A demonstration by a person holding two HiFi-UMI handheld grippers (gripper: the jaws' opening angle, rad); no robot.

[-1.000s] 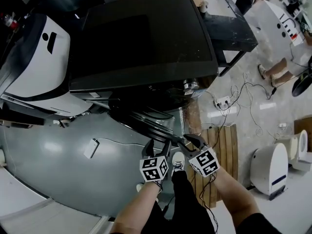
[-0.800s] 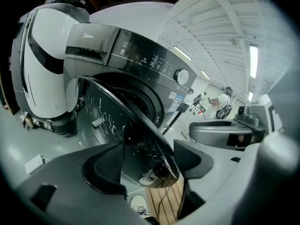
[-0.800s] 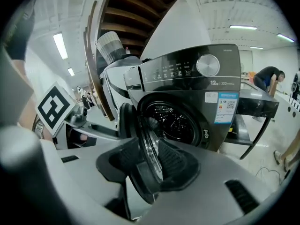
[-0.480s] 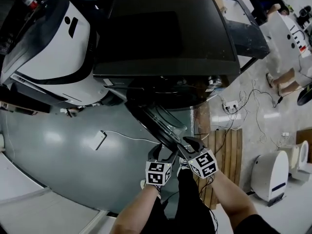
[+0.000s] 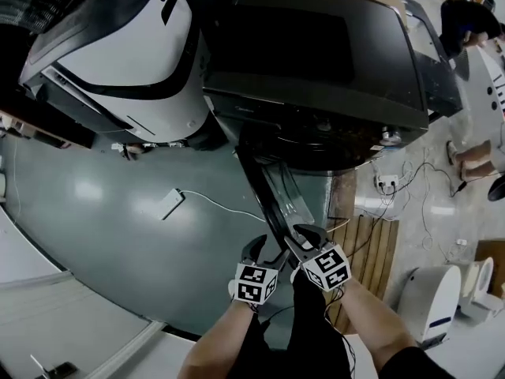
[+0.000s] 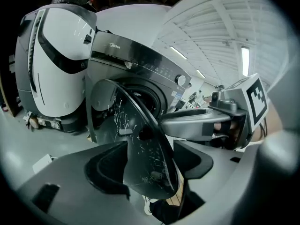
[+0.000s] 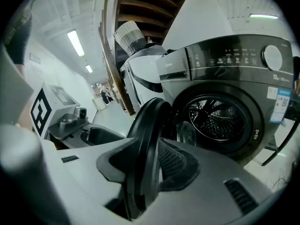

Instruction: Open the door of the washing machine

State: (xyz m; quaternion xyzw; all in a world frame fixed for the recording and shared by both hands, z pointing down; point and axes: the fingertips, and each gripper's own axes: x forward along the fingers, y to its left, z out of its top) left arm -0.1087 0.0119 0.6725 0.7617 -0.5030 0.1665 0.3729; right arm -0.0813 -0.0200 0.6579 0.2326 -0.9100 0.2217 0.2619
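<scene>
The dark grey front-loading washing machine [image 5: 316, 54] stands at the top of the head view. Its round door [image 5: 272, 188] is swung out towards me, edge-on. My right gripper [image 5: 298, 238] is shut on the door's free rim [image 7: 147, 139], and the rim fills the gap between its pads. Beyond the rim, the drum [image 7: 215, 118] shows through the uncovered opening. My left gripper [image 5: 264, 253] sits close beside the right one. The scratched lower edge of the door [image 6: 140, 144] lies between its jaws [image 6: 150, 168] and meets both pads.
A large white machine [image 5: 126, 46] stands against the washer's left side. On the grey floor lie a small white box with a cable [image 5: 171, 204], a wooden pallet [image 5: 367, 251] and a power strip [image 5: 387, 184]. A white device [image 5: 442, 306] and a person's legs [image 5: 477, 156] are at the right.
The door has swung further out from the washer. Both grippers have moved along with its free edge, staying side by side on it.
</scene>
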